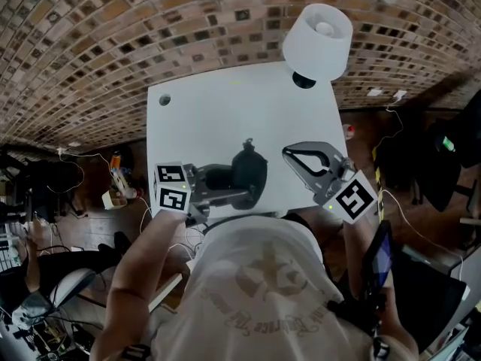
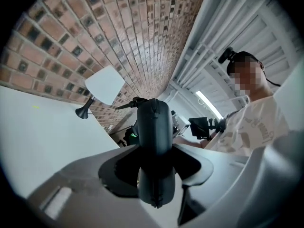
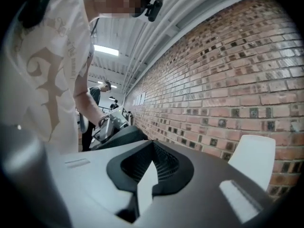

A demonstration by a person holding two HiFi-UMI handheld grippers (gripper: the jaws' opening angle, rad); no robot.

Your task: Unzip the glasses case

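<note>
Left gripper (image 2: pixel 153 151) clamps the glasses case (image 2: pixel 153 120); right gripper (image 3: pixel 153 146), pinched shut and empty beside it, must catch the zip pull (image 1: pixel 248 144) squarely.

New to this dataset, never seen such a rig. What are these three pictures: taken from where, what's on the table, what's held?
No robot: a person holds a two-jaw gripper in each hand. The head view looks down from a camera on the person's head; the other two views ride on the grippers, looking along their jaws. The left gripper clamps a dark glasses case. The right gripper is shut on nothing. A white lamp stands on the white table.
</note>
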